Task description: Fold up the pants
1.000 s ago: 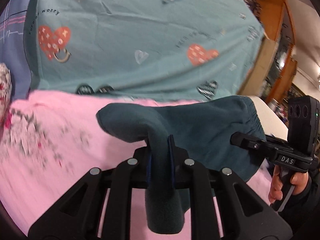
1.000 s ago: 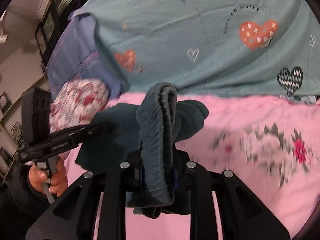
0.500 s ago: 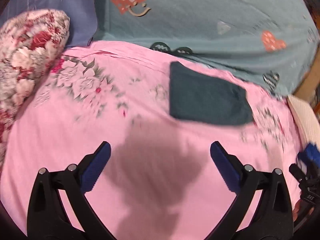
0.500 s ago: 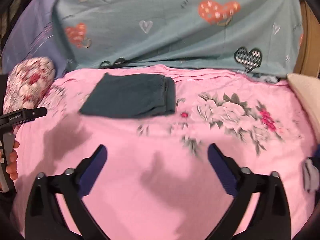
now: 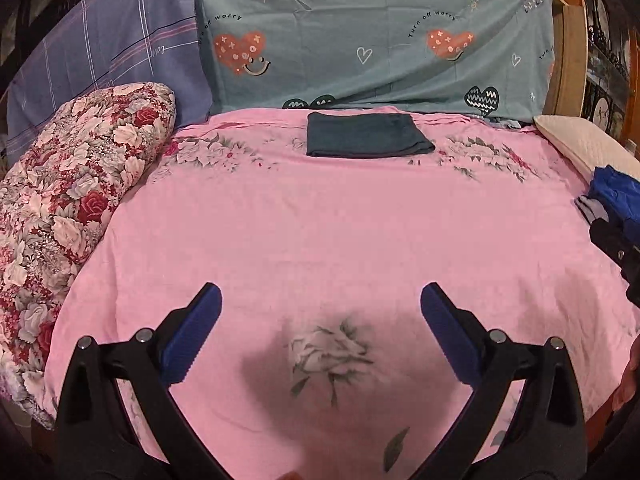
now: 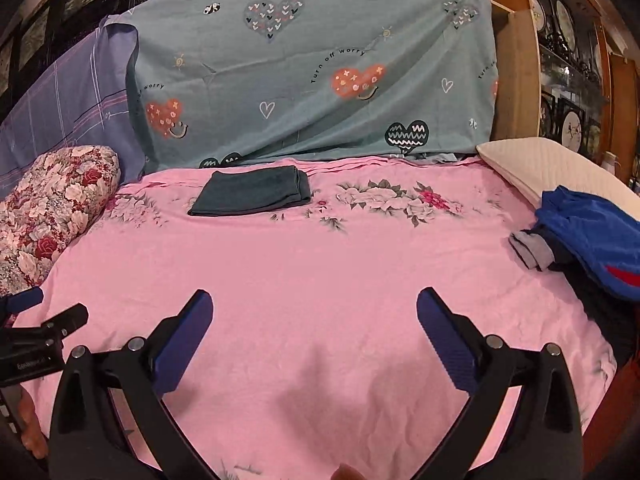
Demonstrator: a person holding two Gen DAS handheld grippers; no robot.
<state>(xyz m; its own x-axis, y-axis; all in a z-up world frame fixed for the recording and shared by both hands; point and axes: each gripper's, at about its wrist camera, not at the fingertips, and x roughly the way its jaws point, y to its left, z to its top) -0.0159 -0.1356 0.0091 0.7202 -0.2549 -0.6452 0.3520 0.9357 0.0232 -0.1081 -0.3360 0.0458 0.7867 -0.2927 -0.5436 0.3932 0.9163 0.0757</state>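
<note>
**Pants folded, both jaws empty**

The left gripper [image 5: 320, 334] has its jaws wide apart and holds nothing; far ahead of them, a little to the right, the pants [image 5: 366, 135] lie as a flat dark rectangle on the bed [image 5: 320, 224]. The right gripper [image 6: 314, 334] is the same — wide, empty, pants [image 6: 252, 191] far ahead to its left. The fold looks finished; to end well, I would keep both away from it — no more touching.

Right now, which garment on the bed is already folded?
The dark teal pants, a flat rectangle by the headboard sheet. The blue garment at the right edge lies crumpled.
</note>
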